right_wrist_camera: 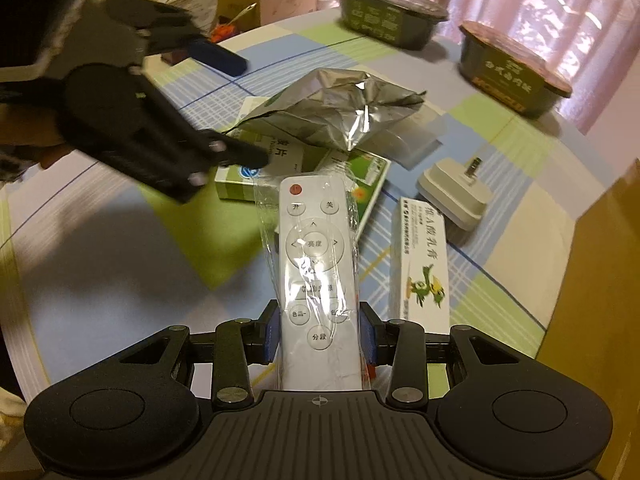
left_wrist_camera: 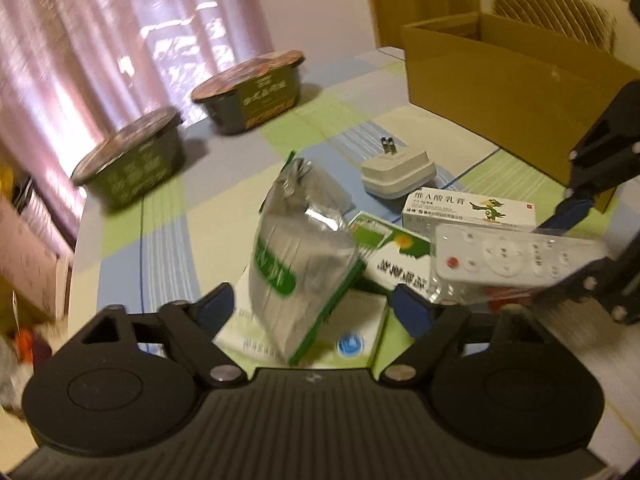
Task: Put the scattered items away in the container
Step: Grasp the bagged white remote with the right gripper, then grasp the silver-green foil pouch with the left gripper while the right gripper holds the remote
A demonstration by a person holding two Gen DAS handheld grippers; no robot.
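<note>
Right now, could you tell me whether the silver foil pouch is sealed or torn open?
Torn open. The silver foil pouch lies crumpled on the medicine boxes, its top edge ragged and gaping. Whether anything remains inside cannot be told.

From my left wrist camera, the foil pouch (left_wrist_camera: 304,240) lay on top of two overlapping medicine boxes (left_wrist_camera: 384,256). The plug adapter (left_wrist_camera: 398,174) sat behind them, and the ointment box (left_wrist_camera: 468,210) lay to their right. The cardboard box (left_wrist_camera: 508,92) stood behind and right of the ointment box. Two instant-noodle bowls (left_wrist_camera: 132,160) stood well apart at far left. The remote control (left_wrist_camera: 516,260) sat between my right gripper's (right_wrist_camera: 319,334) fingers, above the pile's right edge.
</note>
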